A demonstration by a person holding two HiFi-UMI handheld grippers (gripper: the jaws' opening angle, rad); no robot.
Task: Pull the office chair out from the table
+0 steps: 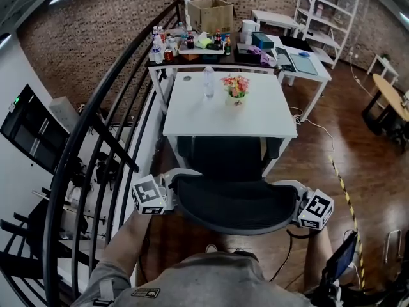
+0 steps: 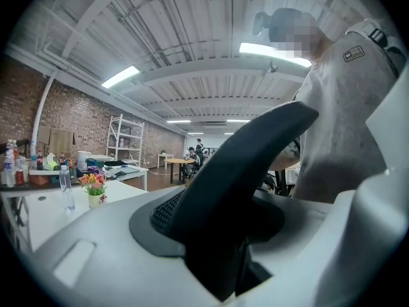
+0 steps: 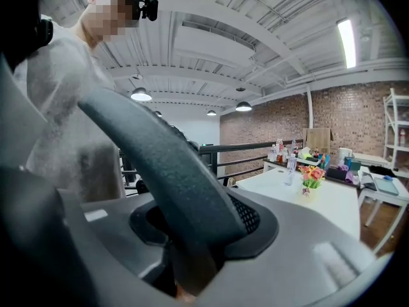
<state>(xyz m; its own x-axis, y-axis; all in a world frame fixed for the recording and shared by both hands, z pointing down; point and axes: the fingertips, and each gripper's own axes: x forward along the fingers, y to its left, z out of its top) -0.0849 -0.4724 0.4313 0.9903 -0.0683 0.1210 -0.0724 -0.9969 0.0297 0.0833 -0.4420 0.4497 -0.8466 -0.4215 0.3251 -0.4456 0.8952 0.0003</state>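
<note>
Found black mesh-backed office chair [image 1: 233,200] just beside white rectangular worktop [image 1: 192,117], seat close against its near edge. Noted jaws of left gripper [image 1: 168,195] and right gripper [image 1: 298,201] clamped on opposite ends of backrest rim, evidently for a straight, untwisted pull.

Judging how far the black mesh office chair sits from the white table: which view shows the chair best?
The head view: the black mesh office chair appears from above, backrest and seat, at the white rectangular table. Each gripper view shows only a close-up stretch of its backrest edge.
</note>
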